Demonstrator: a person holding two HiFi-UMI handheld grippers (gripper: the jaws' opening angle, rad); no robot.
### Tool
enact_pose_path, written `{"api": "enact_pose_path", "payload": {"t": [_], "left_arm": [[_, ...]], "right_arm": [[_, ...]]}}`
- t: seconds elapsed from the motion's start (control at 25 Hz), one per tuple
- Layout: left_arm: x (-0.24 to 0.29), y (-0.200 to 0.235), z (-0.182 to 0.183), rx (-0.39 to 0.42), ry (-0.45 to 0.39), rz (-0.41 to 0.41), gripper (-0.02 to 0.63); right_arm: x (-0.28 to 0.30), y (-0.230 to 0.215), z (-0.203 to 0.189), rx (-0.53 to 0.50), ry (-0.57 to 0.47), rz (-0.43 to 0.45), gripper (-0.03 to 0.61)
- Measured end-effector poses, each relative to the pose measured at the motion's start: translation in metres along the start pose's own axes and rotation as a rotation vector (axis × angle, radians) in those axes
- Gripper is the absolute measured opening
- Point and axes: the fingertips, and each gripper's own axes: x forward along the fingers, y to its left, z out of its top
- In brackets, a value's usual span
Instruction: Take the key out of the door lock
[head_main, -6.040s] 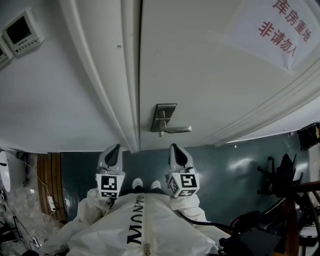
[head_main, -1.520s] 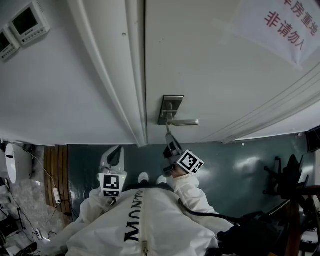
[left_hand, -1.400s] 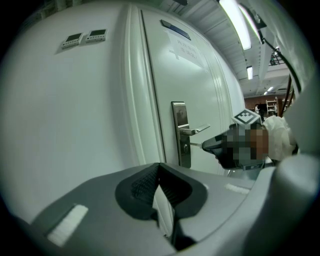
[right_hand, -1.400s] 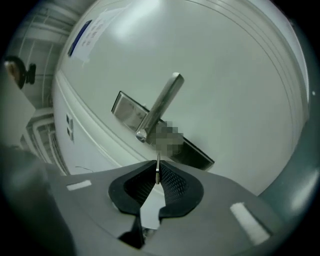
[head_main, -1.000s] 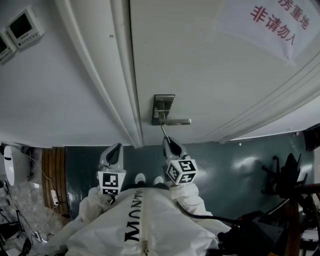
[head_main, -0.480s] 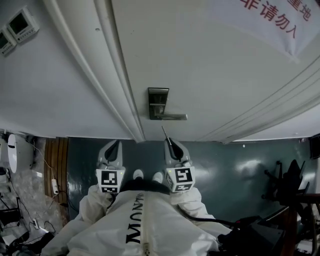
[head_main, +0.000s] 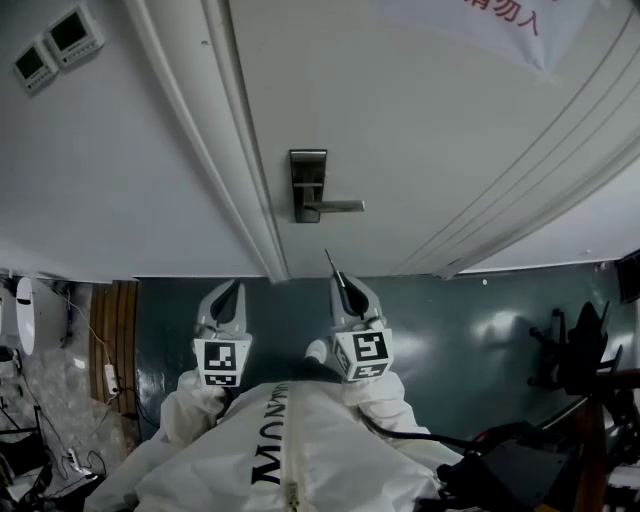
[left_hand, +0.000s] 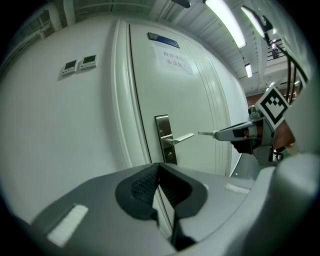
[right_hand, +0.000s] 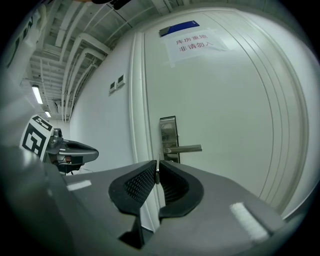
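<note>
Your left gripper (head_main: 233, 295) hangs near you at the left, jaws closed on nothing. Further right, the lock plate (head_main: 308, 185) on the door (head_main: 430, 120) shows no key sticking out. Your right gripper (head_main: 342, 280) pinches the key (head_main: 330, 261), held apart from the lock. The task looks done.

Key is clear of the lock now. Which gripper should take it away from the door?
Right. The right gripper is shut on the key, which pokes from its tips clear of the lock. The left gripper is shut and empty.
</note>
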Motion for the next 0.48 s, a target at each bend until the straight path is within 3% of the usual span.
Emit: {"api": "enact_pose_path", "payload": {"t": [0.48], "left_arm": [[-0.144,-0.024,-0.048,-0.036,-0.035,-0.007,0.000]], "right_arm": [[-0.118,0.090,-0.017,-0.042,-0.034,-0.047,0.023]]}}
